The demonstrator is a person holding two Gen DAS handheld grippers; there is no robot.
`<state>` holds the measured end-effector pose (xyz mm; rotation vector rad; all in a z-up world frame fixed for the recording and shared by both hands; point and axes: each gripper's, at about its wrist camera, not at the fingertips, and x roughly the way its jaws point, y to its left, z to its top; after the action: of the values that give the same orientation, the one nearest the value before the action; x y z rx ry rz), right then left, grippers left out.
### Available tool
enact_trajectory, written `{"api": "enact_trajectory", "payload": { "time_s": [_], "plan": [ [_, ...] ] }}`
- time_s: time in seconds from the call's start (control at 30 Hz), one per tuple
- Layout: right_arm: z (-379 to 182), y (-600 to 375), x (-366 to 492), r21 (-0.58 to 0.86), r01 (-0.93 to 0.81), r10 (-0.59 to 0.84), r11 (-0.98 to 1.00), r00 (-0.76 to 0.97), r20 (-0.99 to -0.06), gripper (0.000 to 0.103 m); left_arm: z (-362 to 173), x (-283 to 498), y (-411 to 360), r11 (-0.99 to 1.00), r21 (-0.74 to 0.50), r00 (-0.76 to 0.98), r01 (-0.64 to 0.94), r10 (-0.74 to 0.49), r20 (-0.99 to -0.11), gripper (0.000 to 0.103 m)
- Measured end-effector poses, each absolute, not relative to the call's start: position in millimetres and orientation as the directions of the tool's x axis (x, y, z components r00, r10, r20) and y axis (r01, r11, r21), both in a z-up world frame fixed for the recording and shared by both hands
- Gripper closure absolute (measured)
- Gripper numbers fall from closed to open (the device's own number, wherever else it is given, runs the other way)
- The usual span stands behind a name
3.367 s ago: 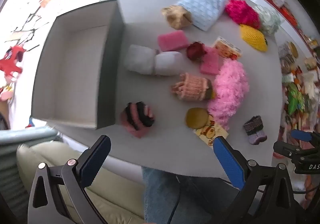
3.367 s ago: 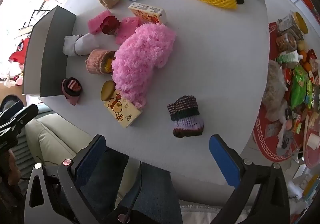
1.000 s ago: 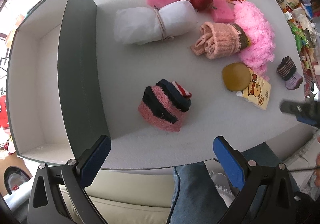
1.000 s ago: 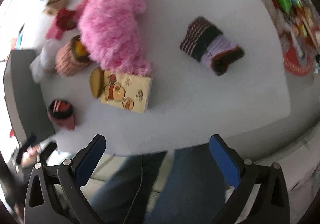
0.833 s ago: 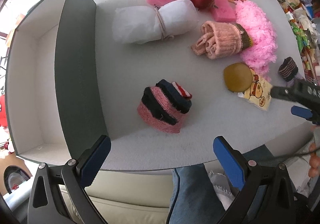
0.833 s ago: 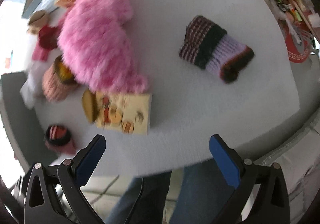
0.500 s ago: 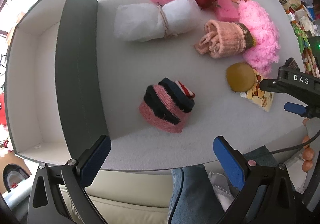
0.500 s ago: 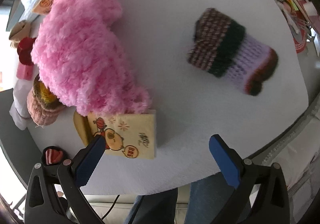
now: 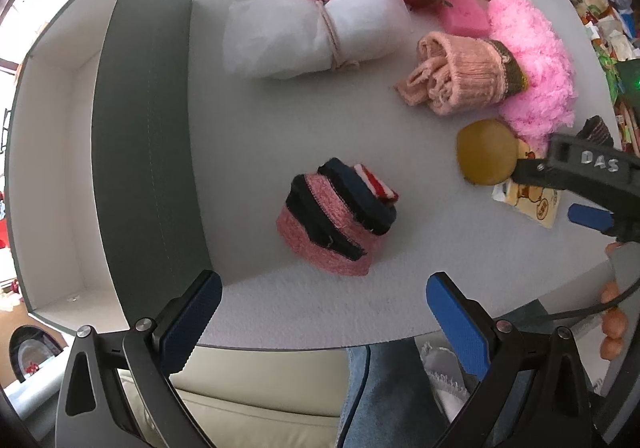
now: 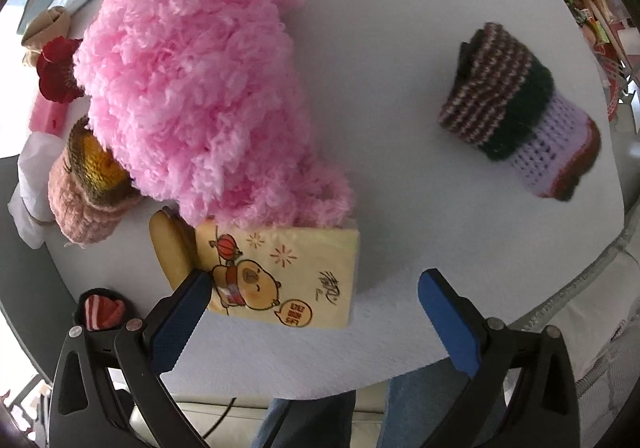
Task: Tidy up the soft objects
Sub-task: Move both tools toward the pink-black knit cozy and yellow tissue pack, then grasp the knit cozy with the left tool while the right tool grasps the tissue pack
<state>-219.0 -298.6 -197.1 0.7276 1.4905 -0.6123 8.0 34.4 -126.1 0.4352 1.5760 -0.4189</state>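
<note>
Since a second ago, right gripper (image 10: 316, 308) has dropped low over the yellow tissue pack (image 10: 280, 280), jaws wide apart, holding nothing. Left gripper (image 9: 320, 312) hovers, equally spread, before the pink-and-navy sock roll (image 9: 336, 220) beside the open box (image 9: 148, 136) on the table (image 9: 248, 120).

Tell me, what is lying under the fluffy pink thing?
The fluffy pink thing covers the top edge of the yellow tissue pack and part of the rolled pink sock. Anything deeper underneath is hidden.
</note>
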Motion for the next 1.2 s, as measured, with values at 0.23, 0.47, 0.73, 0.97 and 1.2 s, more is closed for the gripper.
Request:
{"api": "enact_trajectory", "payload": {
  "time_s": [0.23, 0.47, 0.73, 0.97, 1.2],
  "plan": [
    [-203.7, -293.0, -213.8, 0.062, 0.75, 0.091, 0.659, 0.002, -0.996, 0.0, -137.3, 18.3, 29.2, 0.868, 0.005, -0.036, 0.496, 0.027, -0.999, 0.0],
    [-207.1, -313.6, -207.5, 0.071, 0.756, 0.077, 0.651, 0.028, -0.997, 0.0, -156.0, 27.8, 15.8, 0.872, 0.061, 0.002, 0.486, 0.068, -0.998, 0.0],
    [-204.4, -333.8, -223.1, 0.085, 0.777, 0.075, 0.624, 0.049, -0.996, 0.0, -169.7, 31.1, 13.7, 0.883, 0.064, -0.006, 0.464, 0.075, -0.997, 0.0],
    [-216.8, -323.9, -203.6, 0.112, 0.782, 0.092, 0.613, 0.071, -0.993, 0.0, -183.8, 44.2, -2.5, 0.881, 0.082, 0.0, 0.467, 0.093, -0.996, 0.0],
    [-228.5, -299.9, -164.6, 0.001, 0.738, 0.025, 0.675, -0.022, -0.999, 0.0, -191.6, 54.0, 6.9, 0.905, -0.009, -0.047, 0.425, 0.012, -0.999, 0.0]
  ]
}}
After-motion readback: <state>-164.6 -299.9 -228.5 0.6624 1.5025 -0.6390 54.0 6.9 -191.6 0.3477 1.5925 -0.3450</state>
